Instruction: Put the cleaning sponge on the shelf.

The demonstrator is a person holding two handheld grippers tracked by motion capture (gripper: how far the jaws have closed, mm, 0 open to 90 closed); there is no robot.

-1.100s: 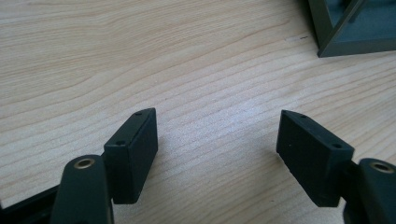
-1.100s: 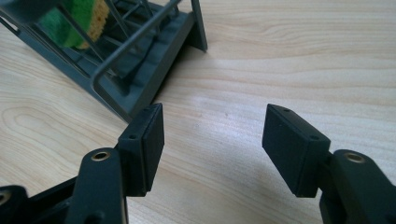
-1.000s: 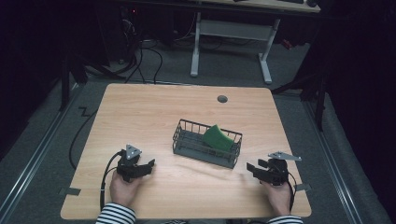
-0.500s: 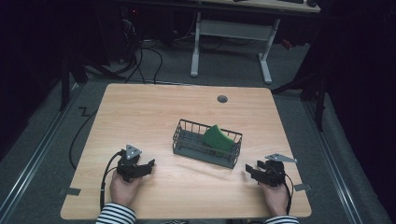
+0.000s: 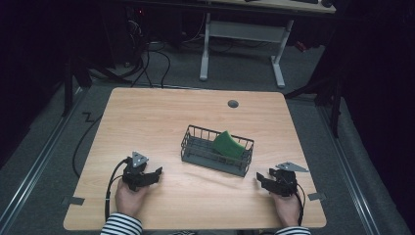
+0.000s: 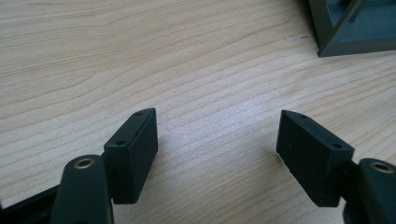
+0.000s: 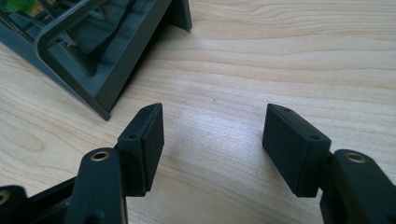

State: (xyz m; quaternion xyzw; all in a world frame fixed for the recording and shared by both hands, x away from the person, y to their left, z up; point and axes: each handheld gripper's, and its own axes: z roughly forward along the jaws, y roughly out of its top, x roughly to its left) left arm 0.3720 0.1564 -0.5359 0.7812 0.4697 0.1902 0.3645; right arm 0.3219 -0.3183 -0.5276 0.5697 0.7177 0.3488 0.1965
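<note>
- Leftmost in the high view, the left gripper (image 5: 155, 174) rests on the wooden table (image 5: 147, 117) at the lower left of the frame, held by a hand with a striped sleeve (image 5: 121, 226) below it. Its jaws stand well apart with nothing between them, as the left gripper view confirms.
- Next, toward the middle of the frame, the wire basket (image 5: 195, 147) sits on the table, its long axis running from upper left to lower right. It lies up and to the right of the left gripper, clearly apart from it; in the left gripper view just a corner of the basket (image 6: 336, 44) shows at the upper right.
- Inside the basket, toward its right end, the green sponge (image 5: 228, 145) leans tilted, one edge raised near the rim.
- Farther right, the right gripper (image 5: 260, 178) rests at the lower right of the frame, jaws spread wide and empty. The basket's right end lies just up and to the left of it, near but not touching; in the right gripper view the basket's corner (image 7: 107, 70) fills the upper left, with a scrap of green (image 7: 16, 4) at the very top edge.
- Judging by this layout, the right gripper is the nearer one to the sponge, so a reach for it would likely go up and left from that side, over the near rim.
</note>
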